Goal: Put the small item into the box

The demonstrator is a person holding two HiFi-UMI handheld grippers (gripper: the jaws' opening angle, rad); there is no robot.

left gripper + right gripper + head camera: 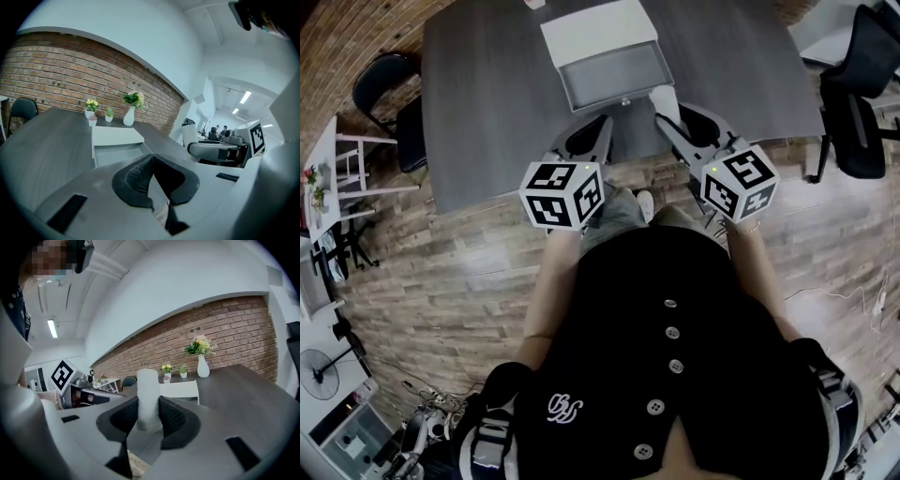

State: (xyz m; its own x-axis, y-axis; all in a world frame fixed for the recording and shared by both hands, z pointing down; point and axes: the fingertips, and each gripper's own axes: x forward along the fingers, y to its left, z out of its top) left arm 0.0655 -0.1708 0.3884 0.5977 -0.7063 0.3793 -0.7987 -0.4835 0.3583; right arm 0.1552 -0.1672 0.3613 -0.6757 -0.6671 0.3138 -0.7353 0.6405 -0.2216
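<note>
Closest in, the left hand-held gripper is hovering over the near edge of the dark grey counter with its jaws pressed together and nothing between them. Beside it, the right hand-held gripper is clamping the small white cylindrical item, and the item's long axis is running along the jaws, with its free end poking out past the tips. Everything is hinging on the line ahead: the shallow white rectangular box is lying open straight in front, a touch to the left of the loaded gripper. From the head view the item's tip is sitting right by the box's near right corner. The right side looks set for a short push forward and inward. Beyond the box, a white vase with flowers is standing at the counter's far end.
</note>
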